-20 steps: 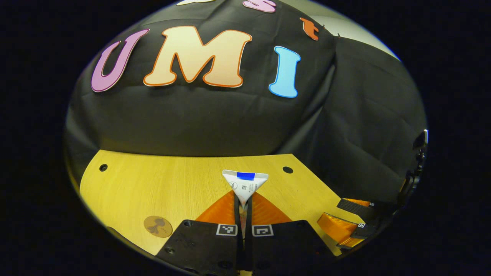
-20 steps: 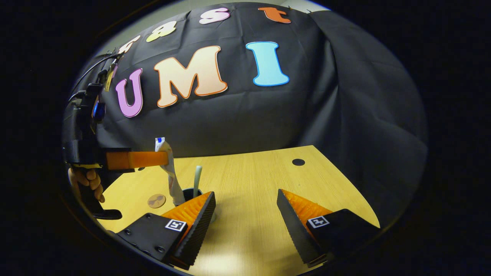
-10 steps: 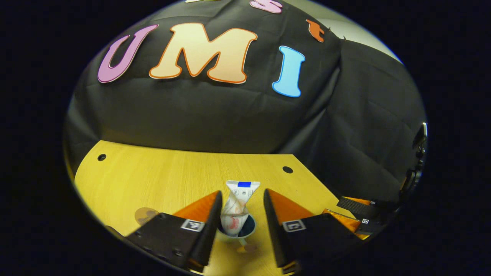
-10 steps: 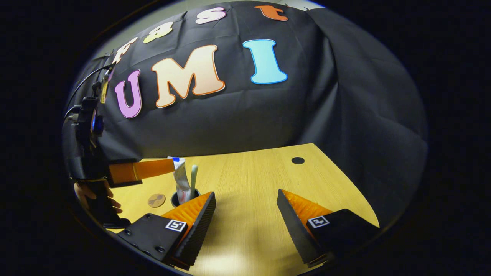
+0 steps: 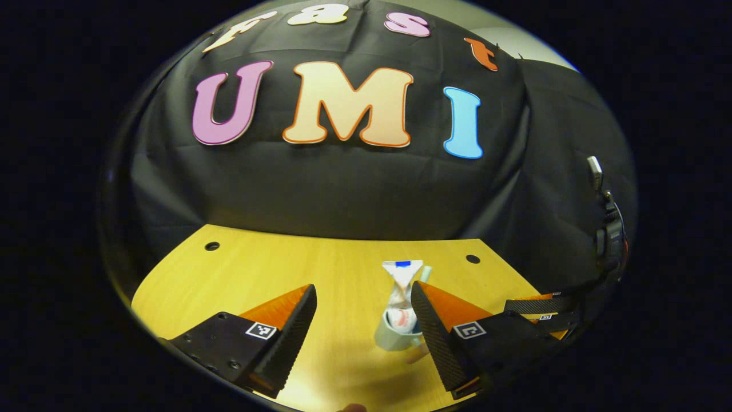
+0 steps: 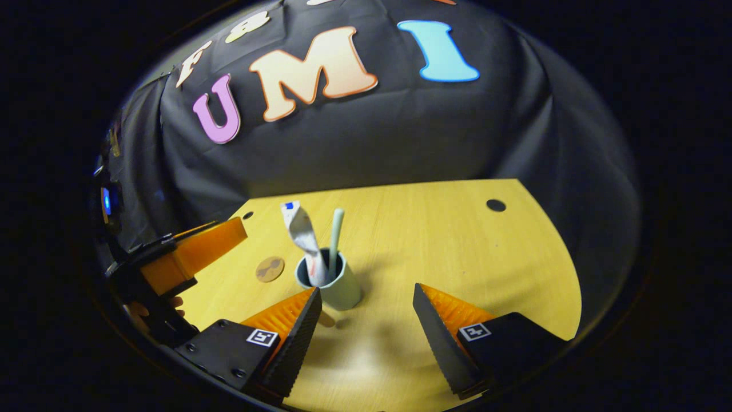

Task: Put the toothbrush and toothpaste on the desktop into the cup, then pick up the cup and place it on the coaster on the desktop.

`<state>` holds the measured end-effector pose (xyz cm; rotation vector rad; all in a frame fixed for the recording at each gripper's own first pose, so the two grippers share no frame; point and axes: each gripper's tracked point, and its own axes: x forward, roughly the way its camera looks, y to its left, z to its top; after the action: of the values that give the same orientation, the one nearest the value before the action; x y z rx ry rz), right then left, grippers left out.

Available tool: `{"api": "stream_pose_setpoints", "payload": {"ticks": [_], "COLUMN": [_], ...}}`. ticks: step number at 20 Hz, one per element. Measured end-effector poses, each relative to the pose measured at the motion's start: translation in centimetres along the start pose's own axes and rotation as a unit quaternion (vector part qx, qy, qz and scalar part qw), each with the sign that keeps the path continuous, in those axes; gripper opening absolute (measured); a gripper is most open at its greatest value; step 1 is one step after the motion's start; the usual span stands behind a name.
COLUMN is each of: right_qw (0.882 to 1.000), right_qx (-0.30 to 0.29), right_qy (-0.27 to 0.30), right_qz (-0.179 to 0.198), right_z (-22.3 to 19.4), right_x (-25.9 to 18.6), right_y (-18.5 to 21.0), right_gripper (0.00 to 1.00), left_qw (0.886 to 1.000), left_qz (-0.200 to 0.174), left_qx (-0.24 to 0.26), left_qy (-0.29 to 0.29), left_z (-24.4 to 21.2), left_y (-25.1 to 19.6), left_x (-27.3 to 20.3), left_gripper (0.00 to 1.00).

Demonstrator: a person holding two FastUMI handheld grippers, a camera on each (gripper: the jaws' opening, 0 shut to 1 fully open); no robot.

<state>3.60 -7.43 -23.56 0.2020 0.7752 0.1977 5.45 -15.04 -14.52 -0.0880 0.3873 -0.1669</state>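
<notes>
A pale cup (image 6: 338,289) stands upright on the wooden desktop (image 6: 457,240). The white toothpaste tube (image 6: 302,237) and a pale toothbrush (image 6: 335,232) stick up out of it. A round brown coaster (image 6: 270,269) lies just left of the cup. My right gripper (image 6: 366,292) is open, and the cup sits just ahead of its left finger. In the left gripper view the cup (image 5: 390,337) and tube (image 5: 403,286) stand close against the right finger of my open left gripper (image 5: 362,290). Neither gripper holds anything.
The black cloth wall closes the desk's back and sides. Round holes (image 6: 496,205) mark the far desktop corners. The left gripper (image 6: 200,252), with a hand below it, is at the left of the right gripper view. The right gripper (image 5: 534,312) is at the far right of the left gripper view.
My left gripper opened, let the toothpaste tube drop into the cup and drew back to the left. The right gripper came nearer the cup and tilted down.
</notes>
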Motion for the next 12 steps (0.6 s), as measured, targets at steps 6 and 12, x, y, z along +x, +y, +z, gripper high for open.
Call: {"api": "stream_pose_setpoints", "payload": {"ticks": [6, 12], "right_qw": [0.993, 0.98], "right_qx": [-0.004, 0.028], "right_qy": [0.113, 0.197], "right_qz": [0.016, 0.001], "right_z": [-1.6, -3.5], "right_x": [2.8, 5.6], "right_y": [3.2, 5.0], "right_gripper": [0.95, 0.99], "left_qw": [0.999, 0.997], "left_qz": [0.039, 0.072], "left_qx": [0.001, -0.029], "left_qy": [0.003, 0.013], "left_z": [-1.4, -2.9], "left_y": [6.4, 12.7], "left_x": [-3.8, -6.3], "left_gripper": [0.95, 0.95]}}
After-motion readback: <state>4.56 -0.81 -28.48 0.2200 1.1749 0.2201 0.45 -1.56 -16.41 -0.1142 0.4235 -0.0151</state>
